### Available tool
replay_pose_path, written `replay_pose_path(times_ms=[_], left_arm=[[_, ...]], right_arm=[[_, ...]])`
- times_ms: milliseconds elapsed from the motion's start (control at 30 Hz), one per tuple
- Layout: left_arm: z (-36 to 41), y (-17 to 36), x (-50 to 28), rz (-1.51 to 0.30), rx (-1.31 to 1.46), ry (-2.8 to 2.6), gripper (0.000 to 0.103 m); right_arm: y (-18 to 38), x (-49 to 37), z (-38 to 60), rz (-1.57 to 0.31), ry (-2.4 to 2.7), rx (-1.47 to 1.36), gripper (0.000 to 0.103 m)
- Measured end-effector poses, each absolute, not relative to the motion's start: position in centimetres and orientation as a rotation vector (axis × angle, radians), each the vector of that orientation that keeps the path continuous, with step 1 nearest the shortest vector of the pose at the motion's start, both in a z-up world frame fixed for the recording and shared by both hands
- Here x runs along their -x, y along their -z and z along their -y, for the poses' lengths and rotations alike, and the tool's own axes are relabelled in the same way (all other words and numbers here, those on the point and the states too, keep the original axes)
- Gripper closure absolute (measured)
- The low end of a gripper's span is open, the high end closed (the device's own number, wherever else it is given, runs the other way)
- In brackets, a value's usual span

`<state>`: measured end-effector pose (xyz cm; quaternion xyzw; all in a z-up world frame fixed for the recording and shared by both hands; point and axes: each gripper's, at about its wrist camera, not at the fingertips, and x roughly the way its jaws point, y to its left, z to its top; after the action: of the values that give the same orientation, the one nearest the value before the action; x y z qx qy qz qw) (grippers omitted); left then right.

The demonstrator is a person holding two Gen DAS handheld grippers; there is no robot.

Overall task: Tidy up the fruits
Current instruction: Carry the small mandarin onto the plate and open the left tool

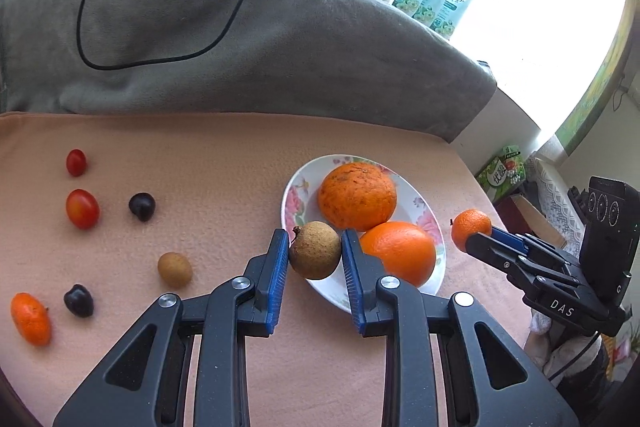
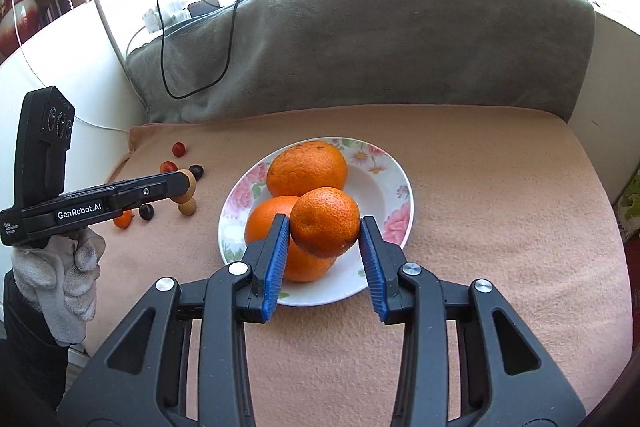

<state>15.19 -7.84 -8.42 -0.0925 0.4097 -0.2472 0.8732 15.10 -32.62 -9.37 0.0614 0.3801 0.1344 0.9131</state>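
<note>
Peach blanket (image 1: 224, 163) carries a floral plate (image 1: 294, 187) below grey cushion (image 1: 240, 47).

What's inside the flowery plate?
The plate holds two big oranges, touching each other. The mandarin in the right gripper covers part of the nearer orange, so anything small behind it is hidden.
</note>
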Motion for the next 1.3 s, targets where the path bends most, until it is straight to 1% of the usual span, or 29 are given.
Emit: replay_pose_path(times_ms=[367, 1100, 1133, 1167, 1200, 1233, 1300], left_arm=[[10.8, 8.8, -15.5, -0.858, 0.158, 0.531, 0.078], [11.6, 8.4, -15.6, -0.849, 0.132, 0.535, 0.077], [11.6, 8.4, -15.6, -0.849, 0.132, 0.534, 0.076], [11.6, 8.4, -15.6, -0.849, 0.133, 0.534, 0.074], [11.5, 8.4, -15.6, -0.850, 0.135, 0.535, 0.068], [11.5, 8.4, -15.6, -0.850, 0.135, 0.535, 0.065], [11.5, 8.3, -15.5, -0.848, 0.133, 0.535, 0.065]], right_arm=[[10.7, -16.3, 34.9, -0.810, -0.245, -0.161, 0.065], [11.4, -17.6, 34.8, -0.840, -0.268, -0.179, 0.064], [11.3, -17.6, 34.8, -0.837, -0.268, -0.179, 0.060], [11.2, -17.6, 34.8, -0.833, -0.266, -0.180, 0.051], [11.0, -17.6, 34.9, -0.827, -0.262, -0.180, 0.046], [10.9, -17.5, 34.9, -0.821, -0.261, -0.181, 0.040], [10.7, -17.6, 34.9, -0.819, -0.262, -0.182, 0.040]])
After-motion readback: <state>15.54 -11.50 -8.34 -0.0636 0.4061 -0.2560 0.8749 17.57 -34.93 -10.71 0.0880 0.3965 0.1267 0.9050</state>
